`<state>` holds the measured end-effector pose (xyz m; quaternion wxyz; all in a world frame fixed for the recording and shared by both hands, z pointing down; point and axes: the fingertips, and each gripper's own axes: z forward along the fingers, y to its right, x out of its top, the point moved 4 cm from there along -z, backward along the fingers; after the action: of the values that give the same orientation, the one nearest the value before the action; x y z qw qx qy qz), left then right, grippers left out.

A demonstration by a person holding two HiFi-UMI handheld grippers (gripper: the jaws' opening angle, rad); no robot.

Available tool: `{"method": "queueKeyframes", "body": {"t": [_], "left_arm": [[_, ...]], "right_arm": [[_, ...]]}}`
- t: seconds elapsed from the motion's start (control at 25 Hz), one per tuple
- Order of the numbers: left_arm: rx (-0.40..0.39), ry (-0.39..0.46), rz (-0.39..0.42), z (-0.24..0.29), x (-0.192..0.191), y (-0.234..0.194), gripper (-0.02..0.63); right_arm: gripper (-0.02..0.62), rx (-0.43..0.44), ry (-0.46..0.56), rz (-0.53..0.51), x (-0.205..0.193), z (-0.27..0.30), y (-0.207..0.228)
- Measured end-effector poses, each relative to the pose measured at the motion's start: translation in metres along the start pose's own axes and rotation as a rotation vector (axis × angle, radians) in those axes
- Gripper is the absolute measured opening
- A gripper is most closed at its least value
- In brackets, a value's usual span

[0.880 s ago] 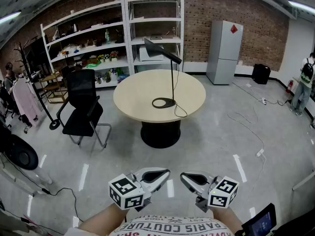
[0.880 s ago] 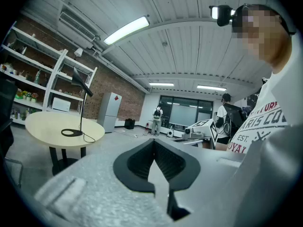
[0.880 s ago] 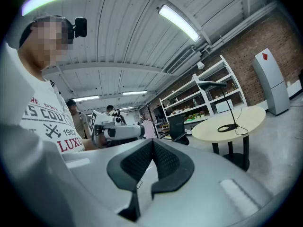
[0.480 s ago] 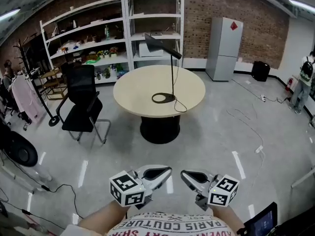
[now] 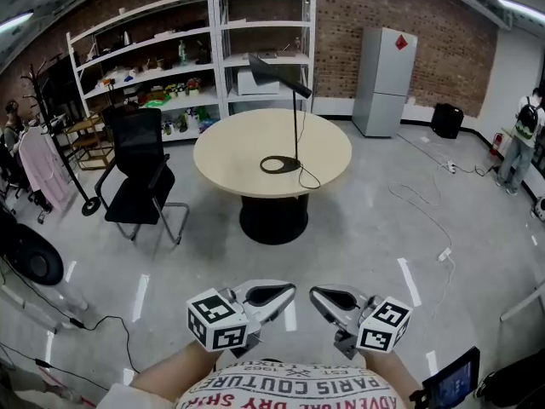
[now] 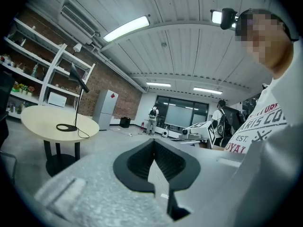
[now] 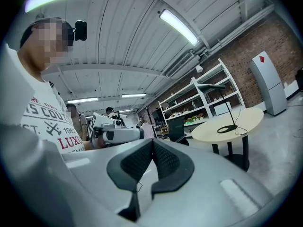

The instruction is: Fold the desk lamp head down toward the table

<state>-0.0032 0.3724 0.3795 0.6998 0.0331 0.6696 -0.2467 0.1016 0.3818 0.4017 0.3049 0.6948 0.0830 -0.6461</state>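
The left gripper (image 5: pixel 277 295) is closed: in its own view the two black pads meet along one seam, with nothing between them. The right gripper (image 5: pixel 322 297) is also closed, pad against pad and empty. Both are held low at 6 o'clock in the head view, just above the person's printed shirt (image 5: pixel 298 392). Their tips are turned in toward each other and stay apart. The left marker cube (image 5: pixel 217 320) sits at 7 o'clock and the right cube (image 5: pixel 383 325) at 5 o'clock. Each gripper view shows the other gripper across from it.

Grey floor (image 5: pixel 366 245) lies between the grippers and the round table (image 5: pixel 230 156), which stands well away at 12 o'clock. The lamp (image 5: pixel 296 122) is on the table, right of its middle. Its ring base (image 5: pixel 265 165) lies flat, its thin pole is upright, and its cord (image 5: pixel 308 180) trails toward 5 o'clock over the table edge. The lamp head (image 5: pixel 281 77) is up at the pole's top. From the joint it slants away toward 10 o'clock, high above the tabletop. Neither gripper is near it.

A black chair (image 5: pixel 140 173) stands at the table's 9 o'clock. White shelves (image 5: pixel 183 49) line the brick wall from 10 to 12 o'clock, and a grey fridge (image 5: pixel 379 79) is at 2 o'clock. A person (image 5: pixel 519 143) stands far off at 3 o'clock.
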Motion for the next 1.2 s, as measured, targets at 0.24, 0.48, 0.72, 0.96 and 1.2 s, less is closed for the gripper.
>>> {"method": "queueKeyframes", "body": {"t": [0.24, 0.48, 0.72, 0.96, 1.2], "left_arm": [[0.019, 0.014, 0.020, -0.015, 0.014, -0.003, 0.000], [0.013, 0.023, 0.047, -0.013, 0.024, -0.010, 0.000], [0.006, 0.052, 0.042, -0.001, 0.022, -0.027, 0.000], [0.053, 0.072, -0.024, -0.002, 0.022, -0.094, 0.000], [0.064, 0.061, -0.079, 0.019, 0.029, -0.186, 0.000]], "right_arm": [[0.002, 0.017, 0.010, -0.036, 0.014, 0.011, -0.007], [0.002, 0.006, 0.029, -0.050, 0.021, 0.012, -0.004], [0.002, -0.014, 0.010, -0.037, 0.021, 0.020, 0.022], [0.002, 0.002, -0.013, -0.024, 0.024, 0.067, 0.064], [0.002, 0.011, -0.032, 0.021, 0.027, 0.127, 0.131]]}}
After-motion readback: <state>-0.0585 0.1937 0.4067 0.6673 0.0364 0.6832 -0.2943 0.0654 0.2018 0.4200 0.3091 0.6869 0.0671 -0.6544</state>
